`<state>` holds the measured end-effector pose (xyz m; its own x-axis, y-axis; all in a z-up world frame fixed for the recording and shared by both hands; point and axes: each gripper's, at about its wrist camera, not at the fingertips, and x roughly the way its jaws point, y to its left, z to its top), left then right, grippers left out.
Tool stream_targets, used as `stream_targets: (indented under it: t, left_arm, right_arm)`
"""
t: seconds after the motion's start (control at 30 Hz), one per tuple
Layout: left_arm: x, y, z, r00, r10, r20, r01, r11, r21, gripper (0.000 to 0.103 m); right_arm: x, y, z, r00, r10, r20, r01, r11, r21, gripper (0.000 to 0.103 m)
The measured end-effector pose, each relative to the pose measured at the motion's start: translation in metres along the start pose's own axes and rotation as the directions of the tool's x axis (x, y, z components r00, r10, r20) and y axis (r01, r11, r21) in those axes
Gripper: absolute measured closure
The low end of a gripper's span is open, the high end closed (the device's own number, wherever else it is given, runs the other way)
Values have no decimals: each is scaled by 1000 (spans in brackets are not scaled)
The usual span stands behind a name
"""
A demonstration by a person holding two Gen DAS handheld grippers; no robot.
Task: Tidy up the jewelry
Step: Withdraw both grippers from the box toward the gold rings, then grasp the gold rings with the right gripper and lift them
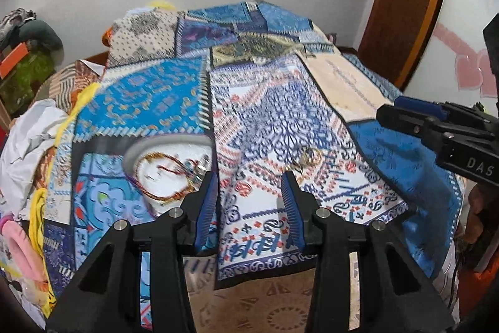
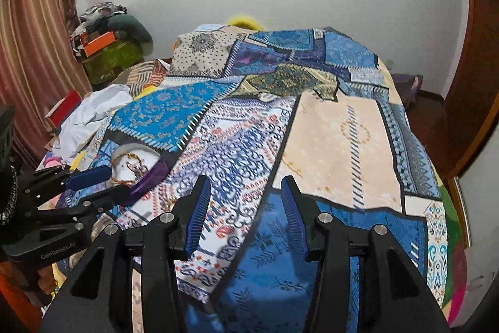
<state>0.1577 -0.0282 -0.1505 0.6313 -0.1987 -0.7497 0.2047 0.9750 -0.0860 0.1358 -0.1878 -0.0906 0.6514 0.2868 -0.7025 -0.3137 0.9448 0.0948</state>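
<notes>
Both hand-held grippers, left (image 1: 249, 177) and right (image 2: 246, 181), hang spread and empty over the patchwork-covered bed (image 1: 312, 120). Thin gold bangles (image 1: 307, 159) lie on the cover beside the white round dish (image 1: 162, 173) holding bracelets.

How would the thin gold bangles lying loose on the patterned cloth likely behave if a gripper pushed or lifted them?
The thin gold bangles look like rigid hoops, so they would probably keep their shape. Being several loose rings, they may slide apart or roll on the patterned cloth. Their slim, shiny metal could slip between the left gripper pads.
</notes>
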Motion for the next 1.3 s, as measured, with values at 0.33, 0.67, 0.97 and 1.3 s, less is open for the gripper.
stream_targets:
  t: [0.33, 0.67, 0.97, 1.3]
  left_arm:
    - [24, -13, -7, 998, -37, -41, 38, 998, 41, 79]
    - [36, -14, -2, 994, -98, -42, 99, 994, 38, 86]
    - [39, -14, 0, 994, -101, -31, 101, 994, 28, 95]
    - [15, 6, -3, 996, -90, 18, 90, 996, -13, 95]
  right_arm:
    - [17, -11, -12, 998, 23, -60, -21, 999, 26, 60]
    - [27, -8, -15, 996, 45, -83, -44, 999, 15, 60]
    - [31, -1, -15, 994, 55, -96, -57, 998, -12, 60]
    - [45, 26, -8, 991, 63, -121, -77, 991, -109, 60]
